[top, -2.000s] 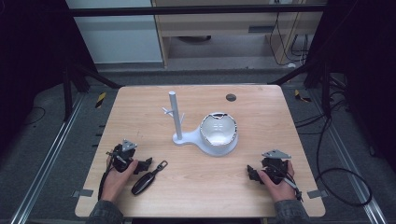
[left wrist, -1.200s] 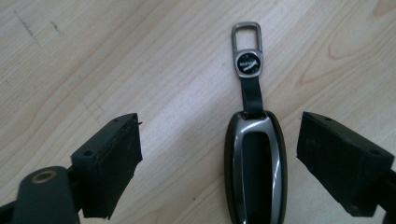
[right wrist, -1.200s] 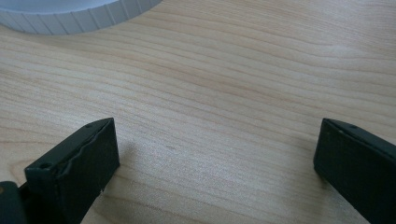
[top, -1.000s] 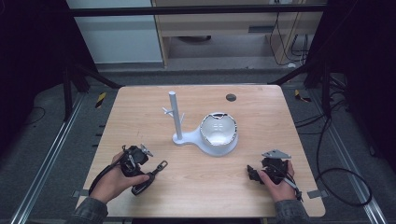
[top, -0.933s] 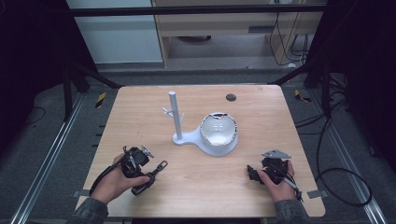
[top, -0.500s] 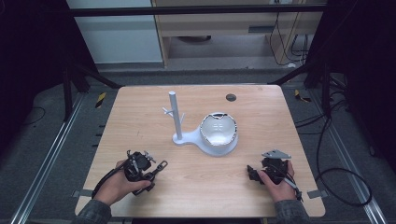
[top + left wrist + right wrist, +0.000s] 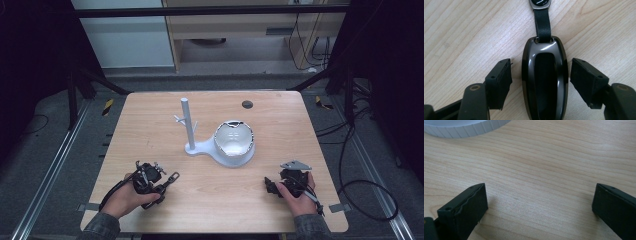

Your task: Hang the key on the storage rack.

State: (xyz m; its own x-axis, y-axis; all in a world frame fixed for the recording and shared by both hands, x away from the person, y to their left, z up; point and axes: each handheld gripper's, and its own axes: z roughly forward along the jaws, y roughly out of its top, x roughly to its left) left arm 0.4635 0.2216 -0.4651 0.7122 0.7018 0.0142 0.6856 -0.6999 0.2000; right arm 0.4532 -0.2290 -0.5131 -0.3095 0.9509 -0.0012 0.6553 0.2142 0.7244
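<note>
Left gripper (image 7: 540, 80) jaws just closing, key fob (image 7: 545, 80) between fingers (image 7: 499, 82), narrow gaps either side, pads not pressing; fob strap (image 7: 542, 25) runs ahead of fingertips; right gripper (image 7: 540, 207) jaws wide apart over bare table (image 7: 549, 170)

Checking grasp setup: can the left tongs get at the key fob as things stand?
Probably yes. The key fob lies flat on the table between the left tongs, whose jaws have just been closing; small gaps remain on both sides, nothing blocking.

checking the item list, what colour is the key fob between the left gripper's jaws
Glossy black key fob, with a black strap; the left gripper view shows it best.
</note>
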